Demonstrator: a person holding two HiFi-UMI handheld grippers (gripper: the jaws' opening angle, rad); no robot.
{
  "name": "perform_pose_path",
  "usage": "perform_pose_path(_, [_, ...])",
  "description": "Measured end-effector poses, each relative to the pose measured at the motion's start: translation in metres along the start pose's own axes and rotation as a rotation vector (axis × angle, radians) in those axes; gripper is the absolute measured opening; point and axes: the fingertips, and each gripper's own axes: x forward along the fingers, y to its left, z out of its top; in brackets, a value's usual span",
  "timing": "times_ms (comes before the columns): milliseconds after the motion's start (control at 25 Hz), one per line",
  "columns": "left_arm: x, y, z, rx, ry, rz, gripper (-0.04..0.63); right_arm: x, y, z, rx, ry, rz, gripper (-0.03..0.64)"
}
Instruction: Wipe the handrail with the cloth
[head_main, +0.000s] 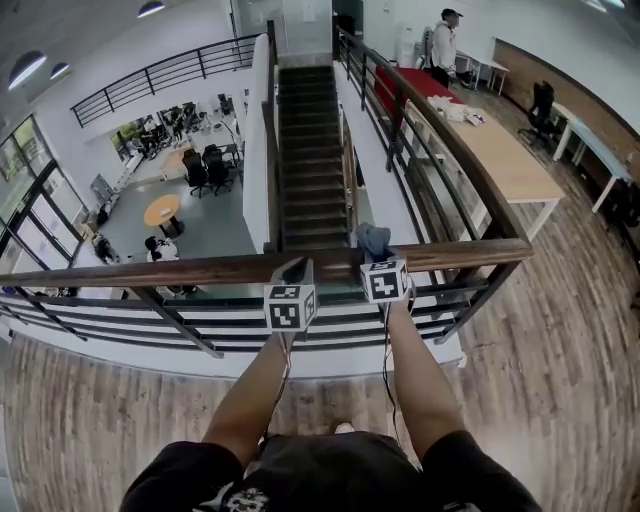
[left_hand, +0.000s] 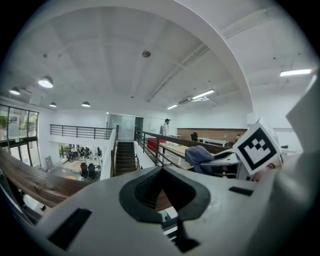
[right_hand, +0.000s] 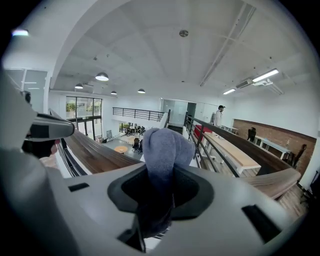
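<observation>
We cannot tell from the wood how much of the handrail is already wiped. Nothing marks a cleaned stretch, and long runs lie to either side, so we judge most of the job remains. Our right gripper has its fingers pinching the blue-grey cloth, which bunches beyond the fingertips and seems to rest on the rail's top, between its middle and its right corner. Our left gripper hovers just beside it over the rail, fingers pressed together on nothing.
</observation>
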Motion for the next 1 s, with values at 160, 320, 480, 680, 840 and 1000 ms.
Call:
perform_pose_path(160, [0.030, -0.045, 0.004, -0.006, 0.012, -0.057, -0.002, -0.005, -0.059, -0.012, 0.017, 0.003, -0.027, 0.106])
perform_pose_path(320, [0.067, -0.097, 0.002, 0.013, 0.024, -0.133, -0.002, -0.010, -0.124, -0.031, 0.006, 0.021, -0.089, 0.106])
perform_pose_path(480, [0.095, -0.144, 0.015, 0.043, 0.024, -0.213, -0.002, -0.015, -0.190, -0.041, 0.016, 0.030, -0.155, 0.106])
perform_pose_path(680, [0.126, -0.199, 0.035, 0.051, 0.016, -0.290, -0.002, -0.029, -0.267, -0.061, -0.004, 0.058, -0.240, 0.106])
perform_pose_path(840, [0.149, -0.245, 0.040, 0.091, 0.034, -0.356, -0.002, -0.034, -0.323, -0.075, 0.011, 0.087, -0.301, 0.106])
perform_pose_path(1000, [0.172, -0.283, 0.049, 0.102, 0.042, -0.421, -0.002, -0.040, -0.373, -0.085, 0.038, 0.112, -0.368, 0.104])
